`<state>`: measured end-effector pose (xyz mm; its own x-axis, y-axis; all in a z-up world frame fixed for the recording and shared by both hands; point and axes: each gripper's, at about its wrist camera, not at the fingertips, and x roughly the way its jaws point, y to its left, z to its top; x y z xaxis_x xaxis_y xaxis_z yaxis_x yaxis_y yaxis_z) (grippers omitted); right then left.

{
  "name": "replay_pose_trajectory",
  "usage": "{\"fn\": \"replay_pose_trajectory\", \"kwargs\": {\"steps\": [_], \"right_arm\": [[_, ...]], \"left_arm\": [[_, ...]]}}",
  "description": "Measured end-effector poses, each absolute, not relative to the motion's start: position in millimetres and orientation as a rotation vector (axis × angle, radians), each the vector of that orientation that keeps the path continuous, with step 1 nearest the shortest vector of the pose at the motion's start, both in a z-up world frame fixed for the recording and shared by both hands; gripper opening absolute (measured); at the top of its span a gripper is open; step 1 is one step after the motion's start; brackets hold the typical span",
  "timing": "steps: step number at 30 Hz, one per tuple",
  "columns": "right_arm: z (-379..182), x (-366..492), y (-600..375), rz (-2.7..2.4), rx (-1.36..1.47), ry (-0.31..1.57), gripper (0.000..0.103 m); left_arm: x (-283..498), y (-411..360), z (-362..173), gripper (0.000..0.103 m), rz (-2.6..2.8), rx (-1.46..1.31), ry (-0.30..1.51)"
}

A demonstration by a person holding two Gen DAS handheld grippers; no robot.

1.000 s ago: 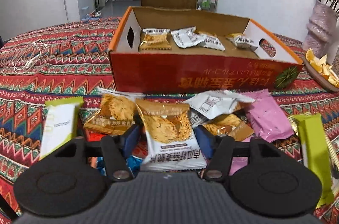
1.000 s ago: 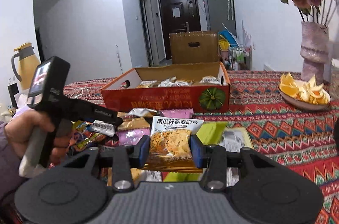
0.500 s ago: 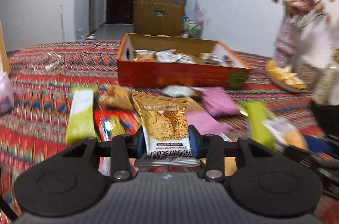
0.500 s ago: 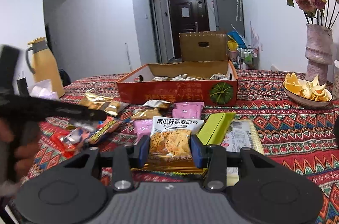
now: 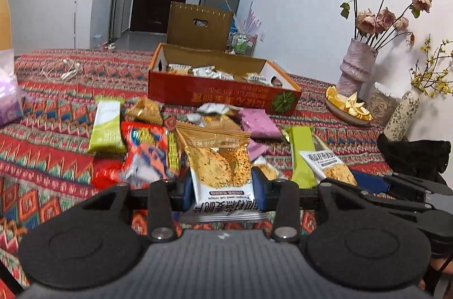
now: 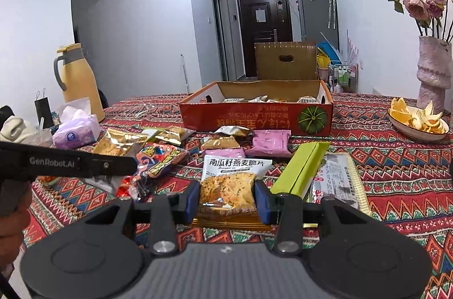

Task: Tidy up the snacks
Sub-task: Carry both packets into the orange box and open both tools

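Observation:
My left gripper is shut on a gold-and-white oat crisp packet, held above the table. My right gripper is shut on a similar oat crisp packet, white end away from me. The red open cardboard box stands farther back and holds several packets; it also shows in the right wrist view. Loose snacks lie between me and the box: a green bar, a red bag, pink packets. The right gripper shows in the left wrist view with its packet.
A patterned tablecloth covers the table. A vase of dried roses and a bowl of orange peel stand at the right. A yellow thermos and a tissue pack stand at the left.
My left gripper closed on its packet and lifted it back, away from the box. The right gripper held its packet and drew back slightly.

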<state>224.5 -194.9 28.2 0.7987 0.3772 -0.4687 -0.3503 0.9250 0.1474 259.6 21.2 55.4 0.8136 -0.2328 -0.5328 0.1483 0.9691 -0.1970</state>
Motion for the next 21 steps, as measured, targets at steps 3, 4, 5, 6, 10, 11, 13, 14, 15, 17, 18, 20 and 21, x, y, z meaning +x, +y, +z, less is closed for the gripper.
{"fn": "replay_pose_trajectory", "kwargs": {"steps": [3,4,5,6,10,11,13,14,15,17,18,20,21], "right_arm": [[33,242,-199,0.388,0.06,0.515,0.04],[36,249,-200,0.384,0.059,0.509,0.04],[39,257,-200,0.384,0.056,0.501,0.04],[44,268,-202,0.384,0.053,0.49,0.04],[66,321,-206,0.378,0.048,0.448,0.04],[72,338,-208,0.381,0.048,0.439,0.04],[83,368,-208,0.368,0.032,0.416,0.04],[87,381,-206,0.361,0.015,0.405,0.04],[90,397,-204,0.356,-0.001,0.402,0.04],[95,433,-203,0.355,-0.001,0.409,0.04],[97,450,-203,0.357,0.003,0.415,0.04],[100,489,-202,0.348,0.022,0.444,0.04],[100,509,-200,0.356,0.029,0.464,0.04]], "left_arm": [[280,22,71,0.041,-0.23,-0.14,0.563],[290,22,77,0.041,-0.237,-0.14,0.554],[301,24,85,0.041,-0.242,-0.141,0.547],[315,25,93,0.041,-0.251,-0.143,0.536],[375,25,117,0.041,-0.227,-0.134,0.529],[388,24,121,0.041,-0.227,-0.125,0.518],[417,23,128,0.041,-0.231,-0.12,0.516],[433,23,131,0.041,-0.235,-0.122,0.522],[449,23,133,0.041,-0.24,-0.128,0.526],[484,23,136,0.041,-0.244,-0.129,0.536],[501,24,136,0.041,-0.245,-0.138,0.546],[540,25,134,0.041,-0.248,-0.162,0.579],[561,25,130,0.041,-0.238,-0.173,0.598]]}}
